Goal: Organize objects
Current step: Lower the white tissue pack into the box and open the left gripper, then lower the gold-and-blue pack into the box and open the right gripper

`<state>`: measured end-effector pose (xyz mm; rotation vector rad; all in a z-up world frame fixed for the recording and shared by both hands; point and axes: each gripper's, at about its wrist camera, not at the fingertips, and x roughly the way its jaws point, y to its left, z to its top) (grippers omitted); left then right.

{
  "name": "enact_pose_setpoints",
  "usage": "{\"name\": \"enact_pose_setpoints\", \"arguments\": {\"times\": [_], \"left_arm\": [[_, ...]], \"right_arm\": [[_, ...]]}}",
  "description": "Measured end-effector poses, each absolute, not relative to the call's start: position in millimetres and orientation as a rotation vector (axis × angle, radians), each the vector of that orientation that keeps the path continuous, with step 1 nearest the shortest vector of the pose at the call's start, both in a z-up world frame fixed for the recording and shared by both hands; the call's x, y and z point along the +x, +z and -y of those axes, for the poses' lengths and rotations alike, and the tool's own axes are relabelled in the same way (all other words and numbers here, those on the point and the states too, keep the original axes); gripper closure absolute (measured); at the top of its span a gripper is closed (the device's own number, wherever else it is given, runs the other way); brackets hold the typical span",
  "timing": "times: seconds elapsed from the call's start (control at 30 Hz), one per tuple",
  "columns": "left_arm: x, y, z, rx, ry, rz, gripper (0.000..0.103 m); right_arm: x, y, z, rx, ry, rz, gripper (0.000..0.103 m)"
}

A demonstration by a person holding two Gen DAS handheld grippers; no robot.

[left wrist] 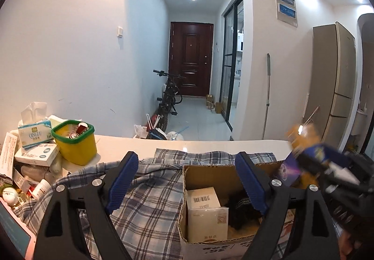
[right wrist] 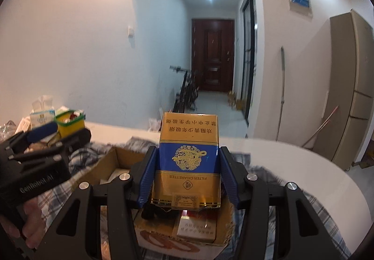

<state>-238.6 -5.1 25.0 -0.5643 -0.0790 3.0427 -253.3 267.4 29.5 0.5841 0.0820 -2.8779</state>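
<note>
In the right wrist view my right gripper (right wrist: pixel 188 151) is shut on an upright gold and blue cigarette pack (right wrist: pixel 189 133), held above an open cardboard box (right wrist: pixel 116 154). A red and white pack (right wrist: pixel 196 227) lies in the box beneath it. In the left wrist view my left gripper (left wrist: pixel 187 156) stands wide open with nothing between its blue pads, over the near left part of the same box (left wrist: pixel 210 169). White cartons (left wrist: pixel 205 215) and a black item (left wrist: pixel 243 211) lie inside. The right gripper (left wrist: pixel 327 162) shows blurred at the right with the pack (left wrist: pixel 315 150).
The box rests on a blue plaid cloth (left wrist: pixel 152 201) on a white table (left wrist: pixel 210 143). At the left are a yellow bin with a green rim (left wrist: pixel 74 143), a tissue box (left wrist: pixel 35 133) and a heap of small cartons (left wrist: pixel 37 154). A hand holds the left gripper (right wrist: pixel 67 135).
</note>
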Motion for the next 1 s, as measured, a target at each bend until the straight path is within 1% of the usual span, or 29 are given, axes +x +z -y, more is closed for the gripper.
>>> {"name": "enact_pose_setpoints", "arguments": {"times": [0.07, 0.17, 0.33, 0.43, 0.63, 0.83, 0.93, 1.0], "left_arm": [[-241, 22, 2, -0.583, 3.038, 0.057, 0.016], [-240, 18, -8, -0.594, 3.030, 0.000, 0.016], [-235, 16, -19, -0.573, 3.020, -0.078, 0.016], [-234, 16, -19, -0.576, 3.003, -0.062, 0.014], [-237, 15, -18, -0.599, 3.004, -0.054, 0.014], [-238, 15, -16, -0.616, 2.992, -0.031, 0.014], [-237, 16, -17, -0.613, 2.994, -0.034, 0.014], [-238, 15, -17, -0.628, 2.992, -0.039, 0.014]], "right_arm": [[-265, 21, -267, 0.703, -2.834, -0.072, 0.052], [-279, 10, -273, 0.818, -2.770, -0.003, 0.052], [-286, 2, -275, 0.859, -2.771, -0.036, 0.052], [-290, -1, -279, 0.897, -2.758, -0.030, 0.052], [-291, -6, -274, 0.923, -2.749, -0.068, 0.051], [-293, -9, -274, 0.943, -2.731, -0.061, 0.050], [-292, -7, -279, 0.931, -2.737, -0.021, 0.046], [-290, -4, -281, 0.907, -2.745, -0.005, 0.041]]}}
